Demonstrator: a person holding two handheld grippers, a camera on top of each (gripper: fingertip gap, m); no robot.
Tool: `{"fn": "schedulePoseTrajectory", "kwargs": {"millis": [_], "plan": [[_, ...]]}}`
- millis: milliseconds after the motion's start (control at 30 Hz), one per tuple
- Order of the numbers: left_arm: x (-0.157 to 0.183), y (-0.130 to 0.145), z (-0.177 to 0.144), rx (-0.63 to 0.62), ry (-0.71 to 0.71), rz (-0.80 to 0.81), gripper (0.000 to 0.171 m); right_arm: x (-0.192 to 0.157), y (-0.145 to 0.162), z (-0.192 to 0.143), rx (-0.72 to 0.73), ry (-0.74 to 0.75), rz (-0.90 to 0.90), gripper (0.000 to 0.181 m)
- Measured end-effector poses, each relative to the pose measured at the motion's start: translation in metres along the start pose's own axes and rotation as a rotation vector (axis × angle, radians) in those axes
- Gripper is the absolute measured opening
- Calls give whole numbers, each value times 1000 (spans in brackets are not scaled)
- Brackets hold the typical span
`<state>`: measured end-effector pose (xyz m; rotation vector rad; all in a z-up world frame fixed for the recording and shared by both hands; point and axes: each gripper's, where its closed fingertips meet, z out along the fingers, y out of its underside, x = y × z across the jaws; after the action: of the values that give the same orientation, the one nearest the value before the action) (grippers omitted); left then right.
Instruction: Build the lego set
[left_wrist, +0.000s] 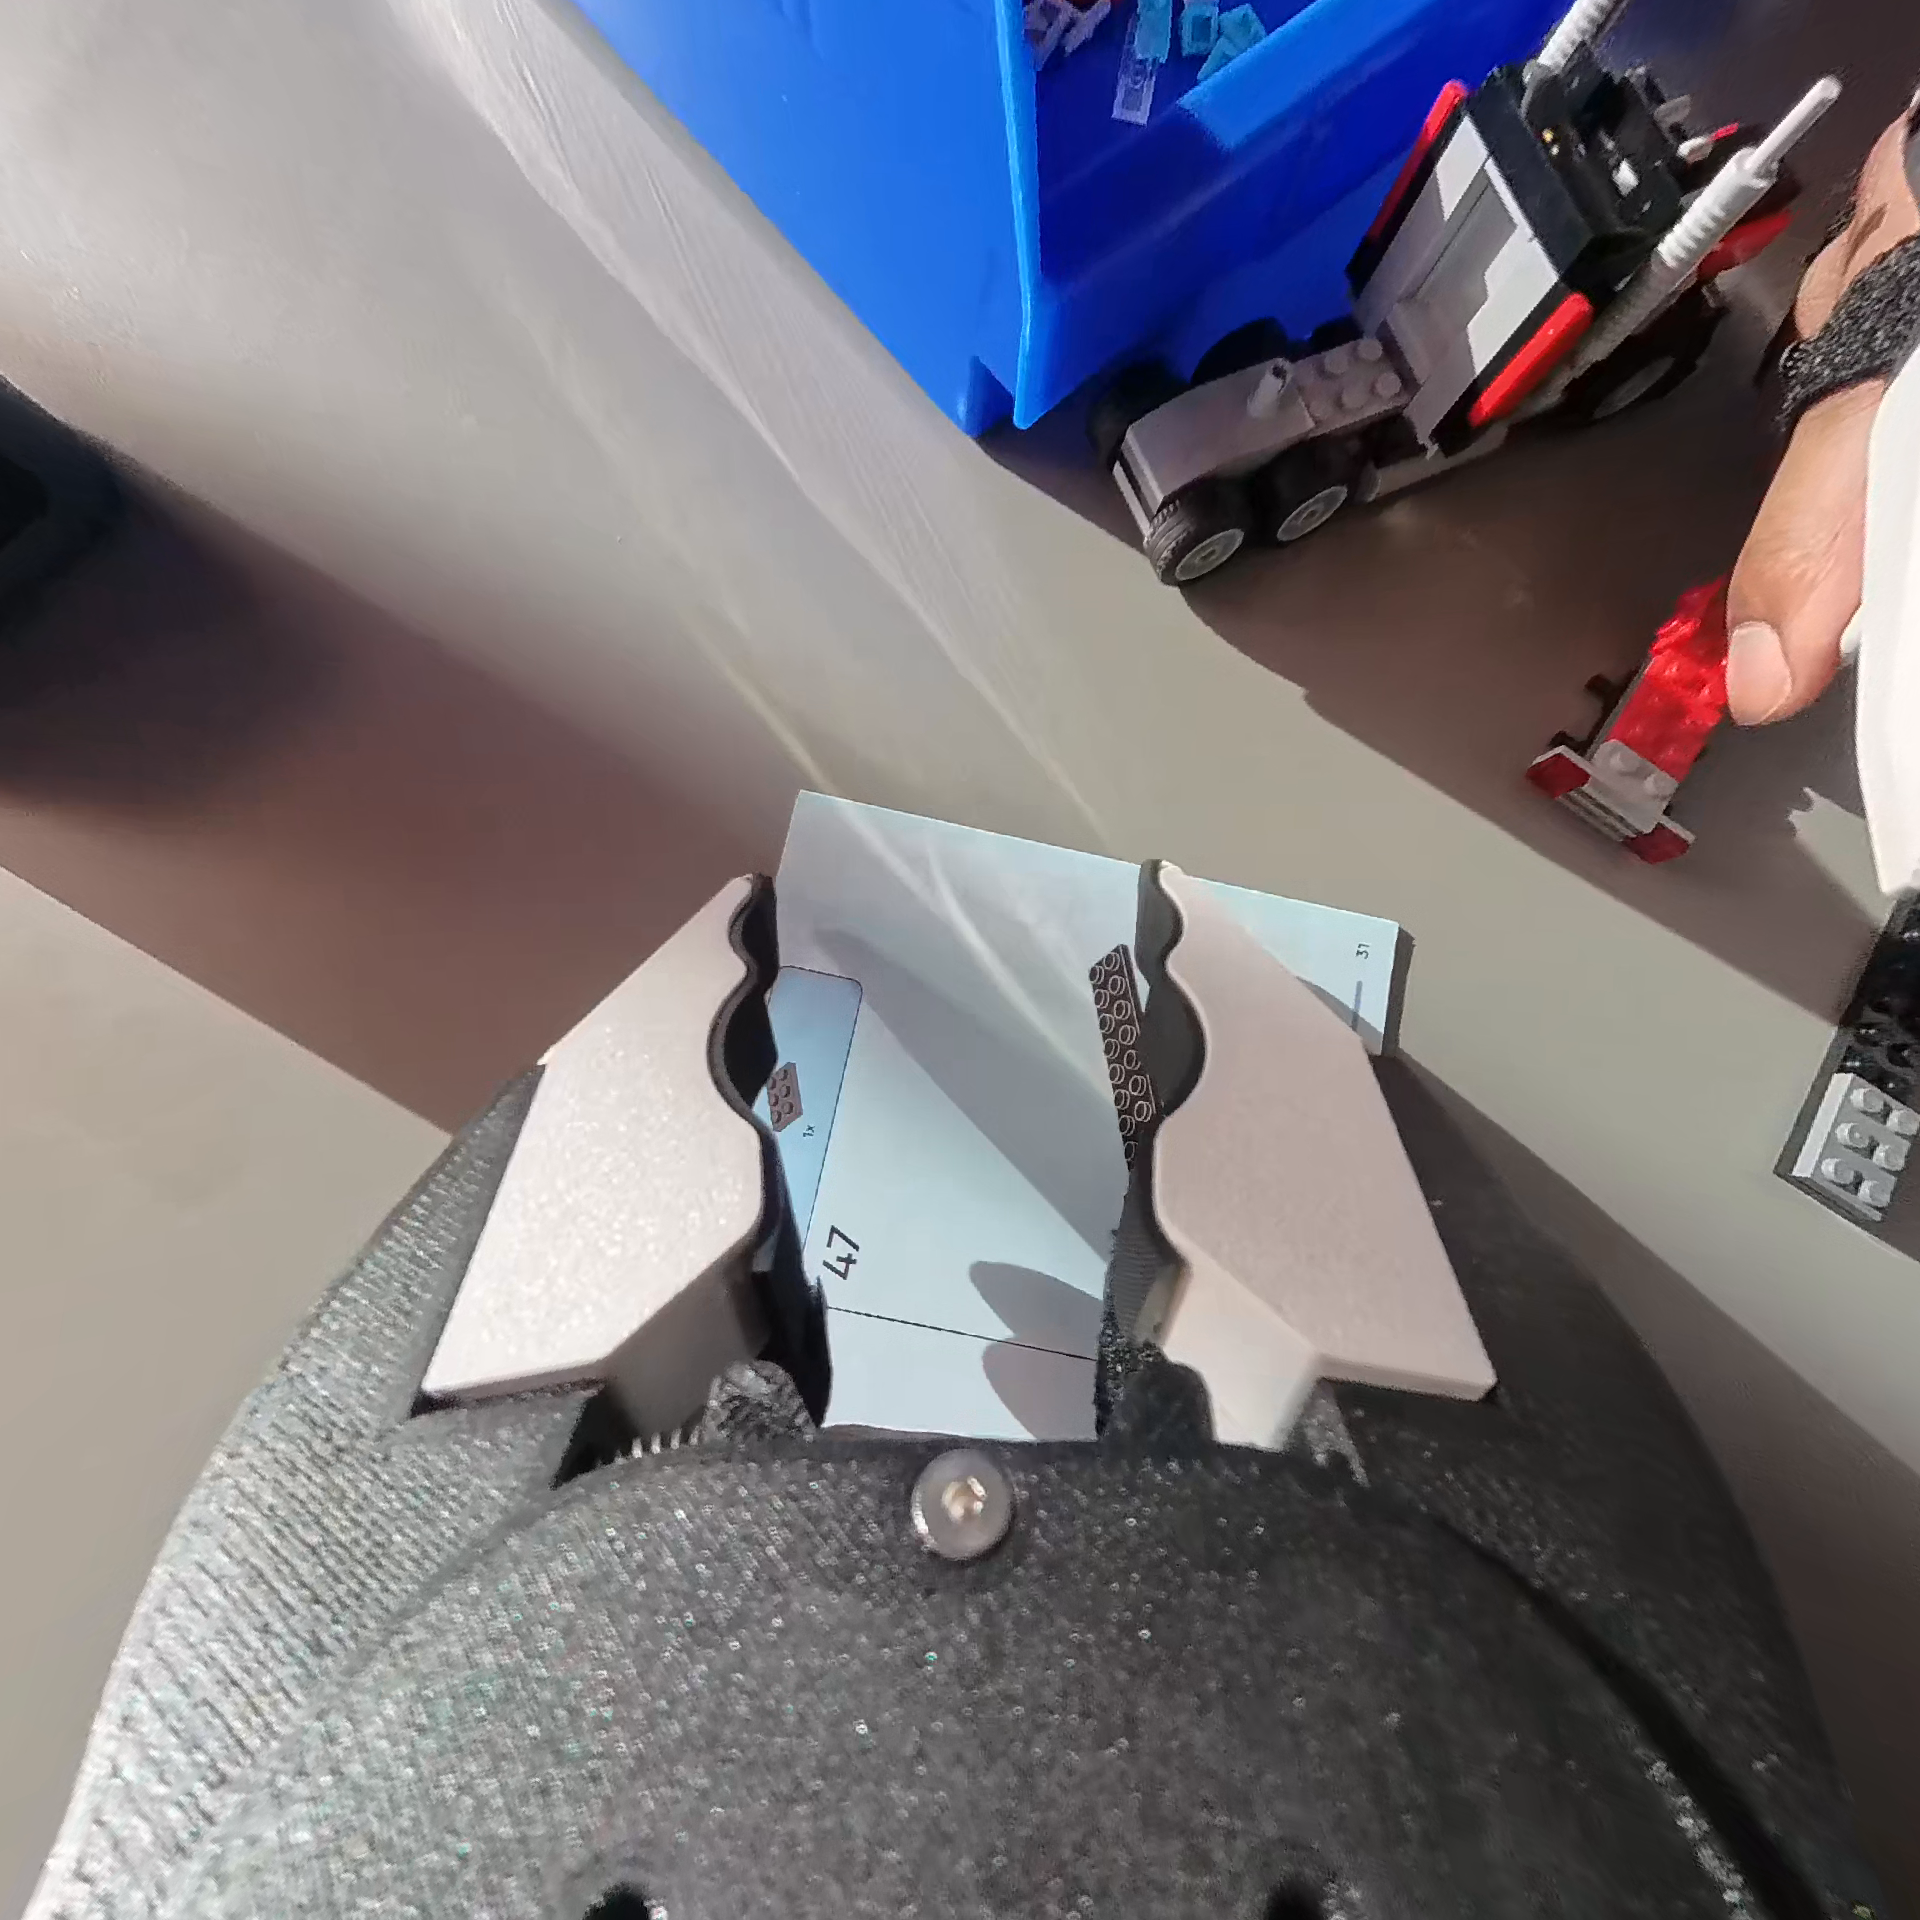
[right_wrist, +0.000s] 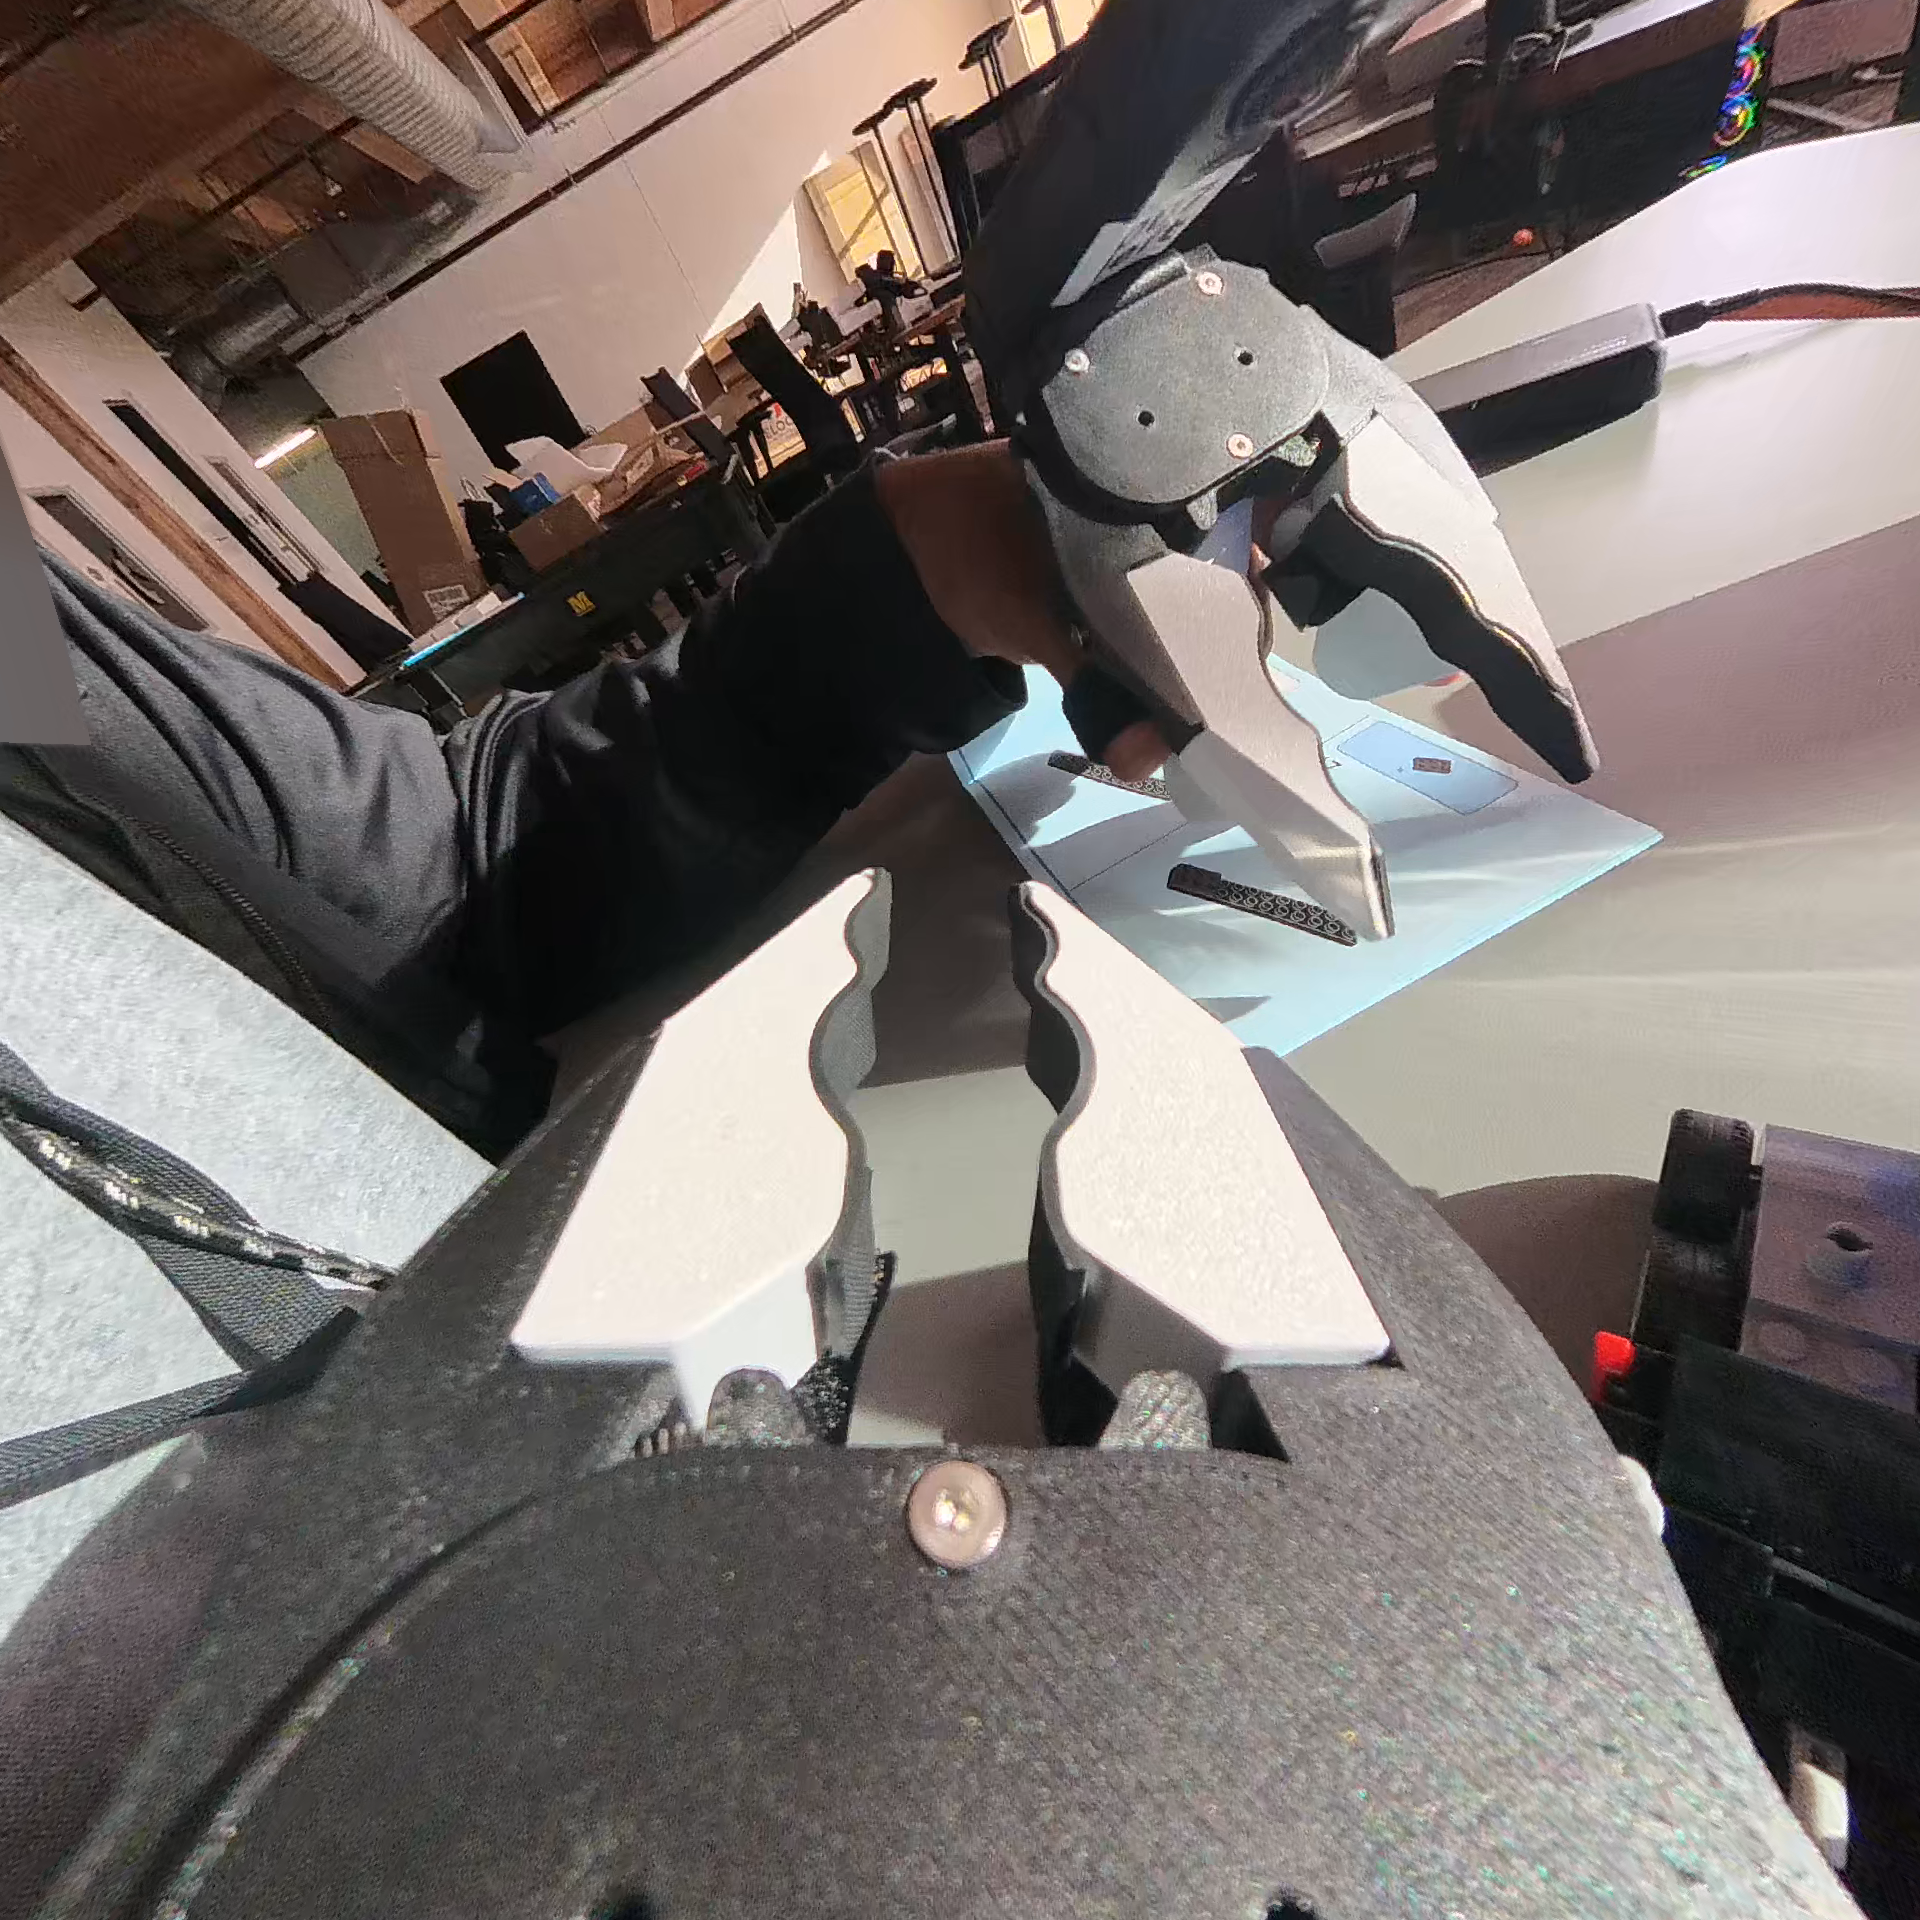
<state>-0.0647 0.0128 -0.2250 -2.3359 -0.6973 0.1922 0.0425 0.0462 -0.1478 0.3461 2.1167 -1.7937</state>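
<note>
My left gripper (left_wrist: 954, 878) is open and empty, and hovers just above the open light-blue instruction booklet (left_wrist: 966, 1174) on the grey table. The page shows printed pictures of dark plates. The same gripper (right_wrist: 1475, 842) shows in the right wrist view above the booklet (right_wrist: 1455, 935). My right gripper (right_wrist: 951, 904) is open and empty, low over the table and short of the booklet. A partly built grey, black and red lego truck (left_wrist: 1455, 312) stands beyond. A red and grey sub-assembly (left_wrist: 1631, 748) lies on the table by a thumb (left_wrist: 1766, 644).
A blue bin (left_wrist: 914, 187) with loose small bricks stands behind the truck. A black and grey studded piece (left_wrist: 1860, 1112) lies at the right edge. A black lego block (right_wrist: 1787, 1382) sits close to my right gripper. A person's dark sleeve (right_wrist: 675, 748) rests along the table.
</note>
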Motion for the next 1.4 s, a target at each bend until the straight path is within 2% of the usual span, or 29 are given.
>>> {"fn": "schedulePoseTrajectory", "kwargs": {"millis": [300,833,967,1200,1400], "plan": [[-2,5,5,-24,-12,5,75,1,0,-3,13,1,8,24],[3,7,-4,-21,17,25,71,3,-2,-5,25,1,28,24],[11,6,-9,-15,22,102,75,3,-2,-5,28,3,27,24],[51,10,-12,7,81,295,86,6,-4,-9,41,31,13,24],[50,20,-7,-18,25,352,88,10,-5,-11,47,51,7,24]]}}
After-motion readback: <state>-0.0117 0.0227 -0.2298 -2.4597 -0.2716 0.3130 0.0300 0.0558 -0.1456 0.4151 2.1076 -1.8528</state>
